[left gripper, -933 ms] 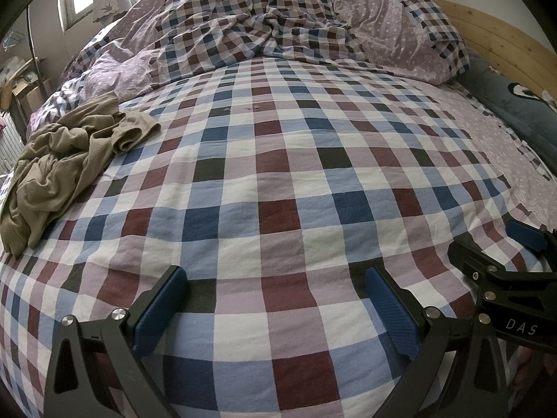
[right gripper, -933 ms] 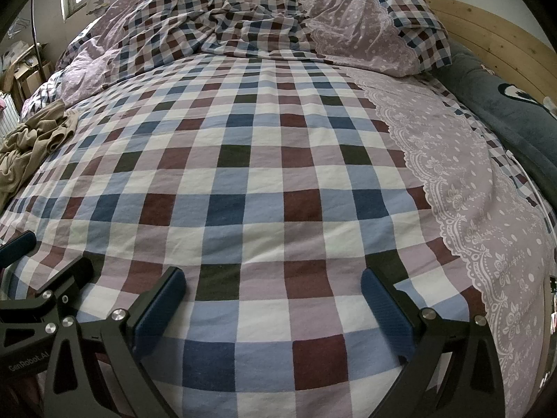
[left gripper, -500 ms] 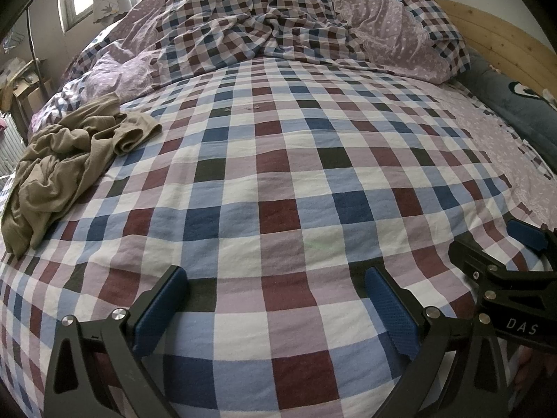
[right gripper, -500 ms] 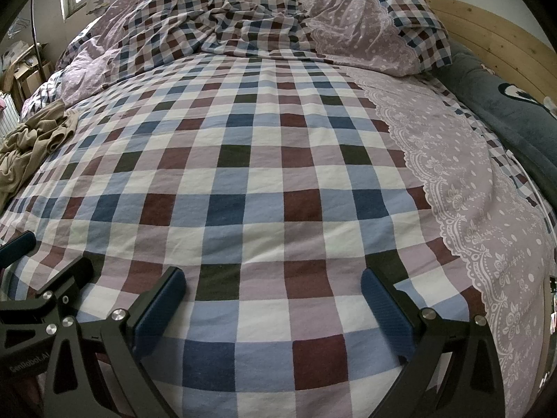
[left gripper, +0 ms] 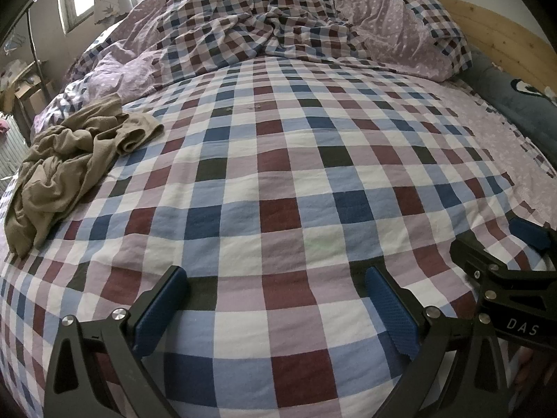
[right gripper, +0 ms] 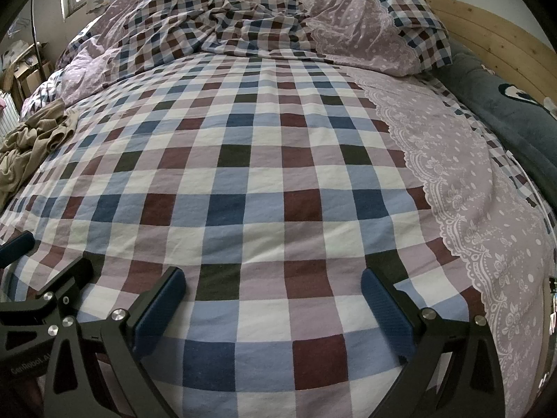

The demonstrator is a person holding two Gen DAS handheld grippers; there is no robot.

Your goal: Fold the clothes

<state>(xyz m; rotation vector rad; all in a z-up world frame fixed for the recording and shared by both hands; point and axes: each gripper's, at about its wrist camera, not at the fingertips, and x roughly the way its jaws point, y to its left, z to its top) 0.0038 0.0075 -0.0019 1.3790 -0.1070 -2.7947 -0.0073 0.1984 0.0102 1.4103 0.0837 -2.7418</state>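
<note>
bed [left gripper: 278, 181] fills the room view, covered by a flat checked sheet in red, blue, white and dark squares. at its far end lies a rumpled checked duvet [left gripper: 250, 21], bunched in folds, with a lilac dotted pillow [left gripper: 393, 24] beside it on the right. a wooden headboard [left gripper: 501, 31] runs along the right side, and a dark grey cushion [left gripper: 515, 104] lies against it. a lilac lace-edged band [right gripper: 463, 188] of the sheet runs down the right side of the bed. a window [left gripper: 75, 7] shows at the far left.

olive garment [left gripper: 69, 160]: crumpled in a loose heap on the left side of the bed, near the edge, unfolded. it is well apart from both grippers. in the right wrist view it appears at the far left edge [right gripper: 31, 142].

left gripper [left gripper: 275, 299]: fingers spread wide, blue pads [left gripper: 160, 310] facing each other, nothing between them, above the near part of the sheet.

right gripper [right gripper: 271, 299]: fingers likewise spread wide and empty, above the near part of the sheet. it sits just to the right of the left gripper; each unit shows at the edge of the other's view.
</note>
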